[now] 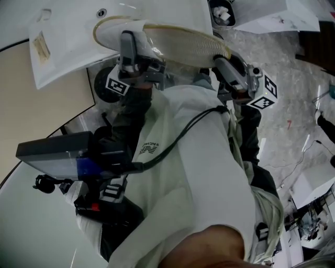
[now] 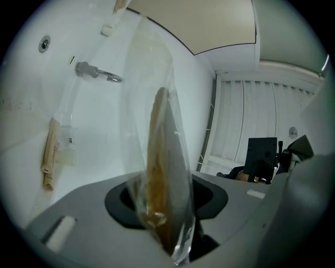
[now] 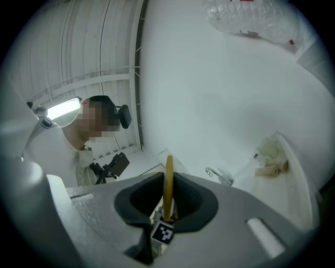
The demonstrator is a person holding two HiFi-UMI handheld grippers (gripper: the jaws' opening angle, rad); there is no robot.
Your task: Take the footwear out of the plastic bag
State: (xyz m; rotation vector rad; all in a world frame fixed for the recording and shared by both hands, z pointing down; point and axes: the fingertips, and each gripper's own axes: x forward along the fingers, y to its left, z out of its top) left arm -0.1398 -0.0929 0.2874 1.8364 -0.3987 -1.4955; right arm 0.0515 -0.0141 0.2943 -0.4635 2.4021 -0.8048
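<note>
In the head view a thin tan slipper (image 1: pixel 183 44) hangs flat between my two grippers above the white table (image 1: pixel 68 31). A clear plastic bag (image 1: pixel 152 39) covers its left end. My left gripper (image 1: pixel 133 57) is shut on that bagged end. In the left gripper view the bag (image 2: pixel 149 78) and the slipper's edge (image 2: pixel 159 157) rise from between the jaws of the left gripper (image 2: pixel 167 209). My right gripper (image 1: pixel 235 73) grips the slipper's other end. In the right gripper view the bare tan edge (image 3: pixel 168 183) stands pinched in the right gripper (image 3: pixel 167 201).
A packaged tan slipper roll (image 2: pixel 49 154) and a metal piece (image 2: pixel 97 70) lie on the table. Another clear bag (image 3: pixel 251 18) and a small packet (image 3: pixel 269 157) lie farther off. A bin (image 1: pixel 221 13) stands beyond the table. A person (image 3: pixel 91 141) sits by the blinds.
</note>
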